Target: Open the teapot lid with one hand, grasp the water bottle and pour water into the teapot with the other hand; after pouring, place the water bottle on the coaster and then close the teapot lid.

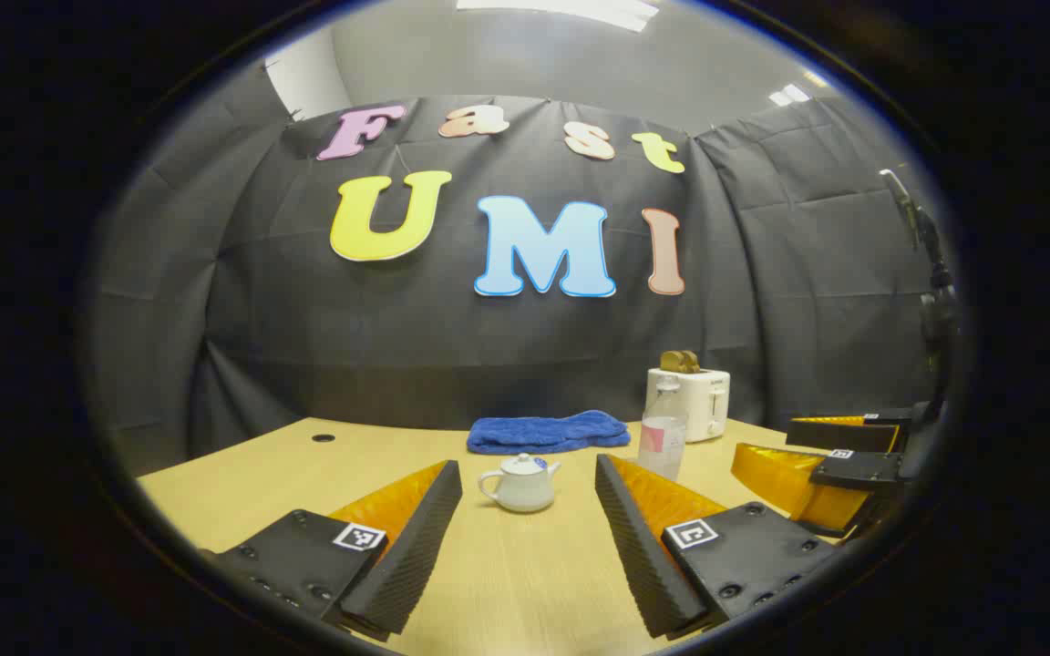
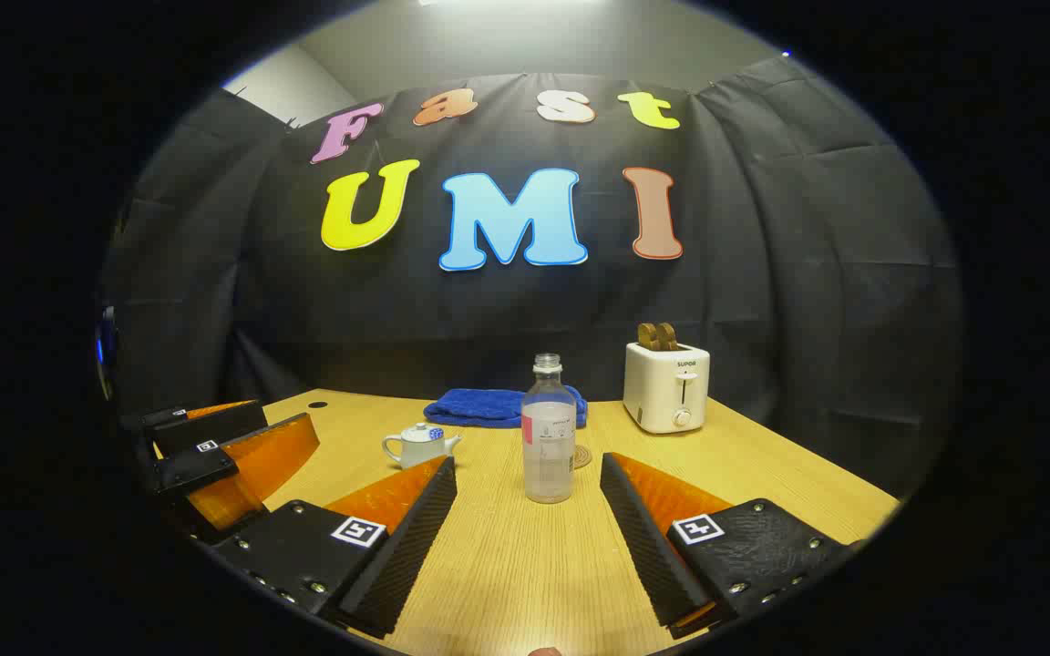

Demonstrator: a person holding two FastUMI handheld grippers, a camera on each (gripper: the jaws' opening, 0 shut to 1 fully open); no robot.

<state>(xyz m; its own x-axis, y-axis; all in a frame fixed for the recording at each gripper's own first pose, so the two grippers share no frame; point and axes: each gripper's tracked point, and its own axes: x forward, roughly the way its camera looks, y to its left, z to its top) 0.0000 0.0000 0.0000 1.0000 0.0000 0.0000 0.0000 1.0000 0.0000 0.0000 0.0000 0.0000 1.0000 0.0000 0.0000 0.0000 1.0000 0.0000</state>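
Ribbed fingers fill the foreground of the left gripper view, and the left gripper (image 1: 528, 533) is spread wide, holding nothing, lined up on the small white ceramic teapot (image 1: 521, 484) that sits on the pale wooden table (image 1: 242, 474) with its lid on. That lid knob is tiny and slick, so I judge a pinch that lands off-centre could skate off it or nudge the whole pot sideways. Moving right, the clear plastic water bottle with a pink label (image 2: 549, 442) stands uncapped and upright, just ahead of the right gripper (image 2: 530, 538), whose jaws are also parted and empty, framing the bottle. It is tall and narrow: a finger clipping one side before the other closes could tip it and spill water across the wood. Behind the bottle, the small round brown coaster (image 2: 582, 456) peeks out, mostly hidden. Further back lie a folded blue towel (image 2: 479, 407) and, far right, a white toaster holding two brown slices (image 2: 666, 387); both are well apart from the action.
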